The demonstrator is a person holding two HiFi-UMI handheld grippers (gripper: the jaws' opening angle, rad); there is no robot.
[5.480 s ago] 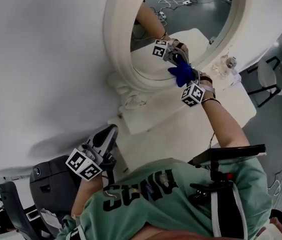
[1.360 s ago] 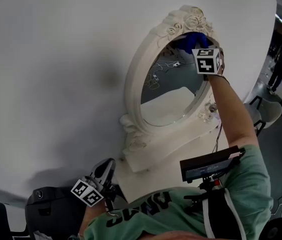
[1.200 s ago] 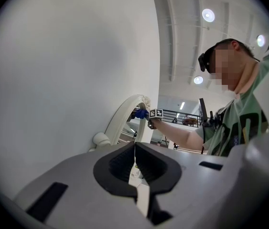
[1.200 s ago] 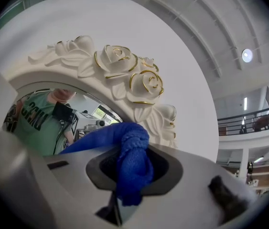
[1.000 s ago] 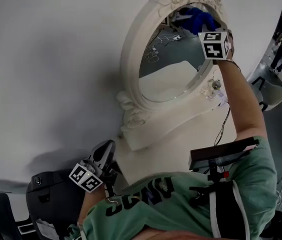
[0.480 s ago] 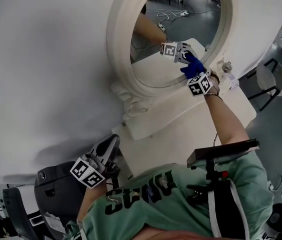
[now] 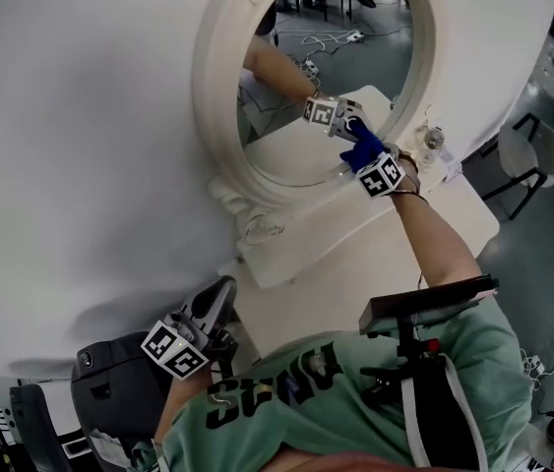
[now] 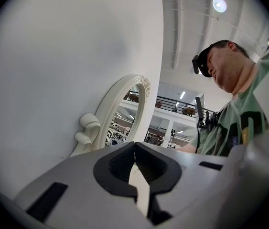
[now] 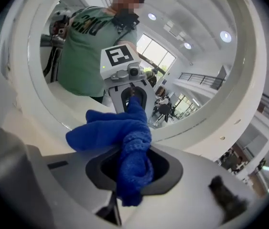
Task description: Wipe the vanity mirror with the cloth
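At five o'clock on the vanity mirror (image 7: 350, 62), head view, right tongs (image 7: 365, 160) press the cloth (image 7: 357, 148) to the glass; left tongs (image 7: 219, 293) idle at seven. Left gripper view: closed, empty. Right gripper view: clamped on cloth. Wiping seems underway; next, sweep across uncovered glass.

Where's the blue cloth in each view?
Head view: blue knitted cloth right of centre, low on the mirror glass.
Left gripper view: not in it.
Right gripper view: centre, clamped in the right tool.
Shared landmark: white oval mirror frame.
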